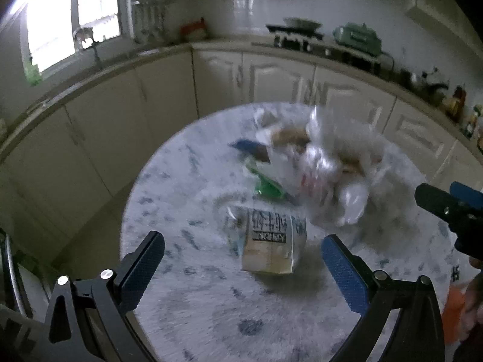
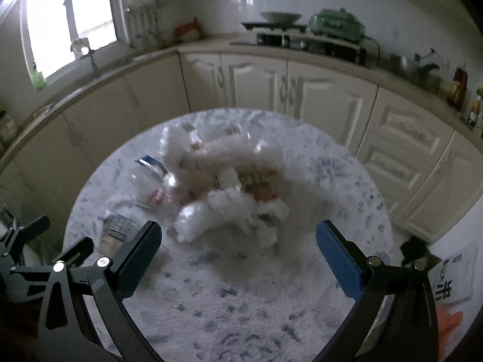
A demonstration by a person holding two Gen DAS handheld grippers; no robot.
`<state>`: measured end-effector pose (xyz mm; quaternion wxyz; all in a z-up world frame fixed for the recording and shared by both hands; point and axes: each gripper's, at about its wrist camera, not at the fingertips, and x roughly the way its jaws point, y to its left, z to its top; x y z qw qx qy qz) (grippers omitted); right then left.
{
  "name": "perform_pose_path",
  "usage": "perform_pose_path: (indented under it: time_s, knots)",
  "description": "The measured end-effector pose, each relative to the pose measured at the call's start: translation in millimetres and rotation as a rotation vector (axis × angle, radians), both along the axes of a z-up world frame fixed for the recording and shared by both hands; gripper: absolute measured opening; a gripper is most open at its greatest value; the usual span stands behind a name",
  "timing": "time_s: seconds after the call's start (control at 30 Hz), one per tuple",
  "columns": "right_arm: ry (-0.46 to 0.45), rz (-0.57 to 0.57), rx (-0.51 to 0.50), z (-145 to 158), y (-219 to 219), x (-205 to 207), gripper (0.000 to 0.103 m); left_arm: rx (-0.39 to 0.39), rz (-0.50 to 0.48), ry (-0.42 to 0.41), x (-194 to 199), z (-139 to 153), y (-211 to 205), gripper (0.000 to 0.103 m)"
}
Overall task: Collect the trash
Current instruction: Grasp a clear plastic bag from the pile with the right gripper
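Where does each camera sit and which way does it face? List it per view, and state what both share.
Left wrist: rides the left gripper, open, looking forward and down at a small carton on the round table; the right gripper's tip shows at right.
Right wrist: rides the right gripper, open, facing the trash pile.
Shared: table, pile, carton, kitchen cabinets.

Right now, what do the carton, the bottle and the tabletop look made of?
Carton: printed paperboard, matte, folded edges; likely, given blur.
Bottle: clear plastic, see-through with glints, blue cap.
Tabletop: marble-look, white with blue-grey veins; stone or laminate, cannot tell.
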<state>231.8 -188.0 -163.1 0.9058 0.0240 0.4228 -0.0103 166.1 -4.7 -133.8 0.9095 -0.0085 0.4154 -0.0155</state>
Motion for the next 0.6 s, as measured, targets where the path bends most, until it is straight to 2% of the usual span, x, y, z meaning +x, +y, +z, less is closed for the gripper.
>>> perform_pose_path:
  time_s: [0.2, 0.4, 0.6]
  knots:
    - [0.058, -0.006, 0.015, -23.5, -5.5, 13.9, 0.103, 0.029, -0.009, 0.059, 40.3, -40.9, -11.9, 0.102]
    - [0.086, 0.007, 0.048, -39.0, -9.0, 29.9, 0.103, 0.065, -0.017, 0.101, 65.4, -68.2, -23.0, 0.101]
    - [0.089, 0.026, 0.096, -49.1, -8.3, 53.1, 0.102, 0.017, -0.024, 0.116, 78.6, -82.4, -18.4, 0.083]
